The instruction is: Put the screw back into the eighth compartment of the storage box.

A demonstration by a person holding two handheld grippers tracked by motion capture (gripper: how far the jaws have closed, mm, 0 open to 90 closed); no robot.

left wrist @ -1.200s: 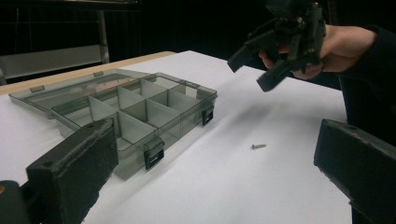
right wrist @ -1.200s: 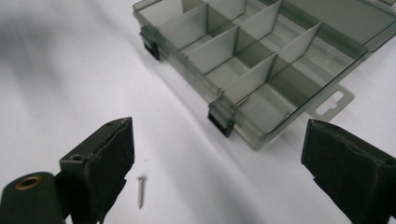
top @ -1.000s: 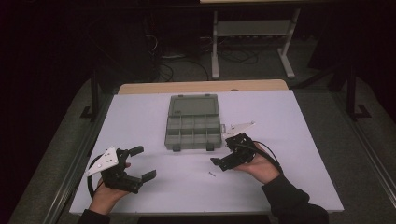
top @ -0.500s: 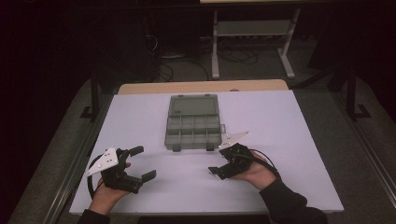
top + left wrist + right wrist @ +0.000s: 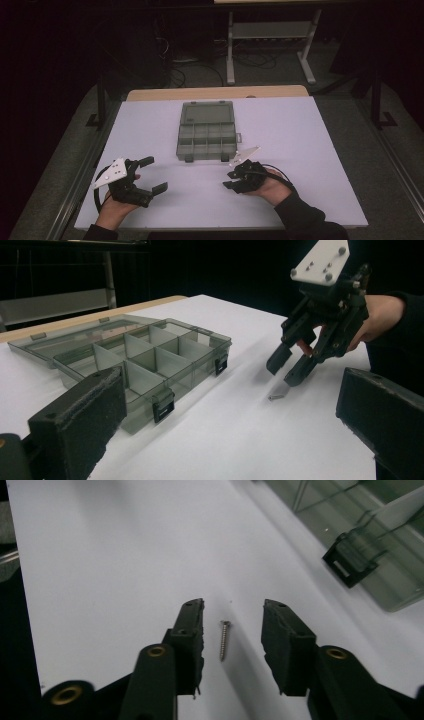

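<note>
Silver screw [image 5: 223, 640] on the white table [image 5: 300, 130]; smoke-grey organizer box [image 5: 207, 131] (black latches).

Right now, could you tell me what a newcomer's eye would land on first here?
Probably the open grey compartment box at the middle of the white table. Next, the right hand-held gripper, its jaws just closing around a small screw lying on the table, not yet touching it.

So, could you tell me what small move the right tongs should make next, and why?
Probably close the right tongs the rest of the way on the screw. It lies flat on the white table between the jaws, which have just been closing but do not yet press on it. The open organiser box sits nearby.
</note>
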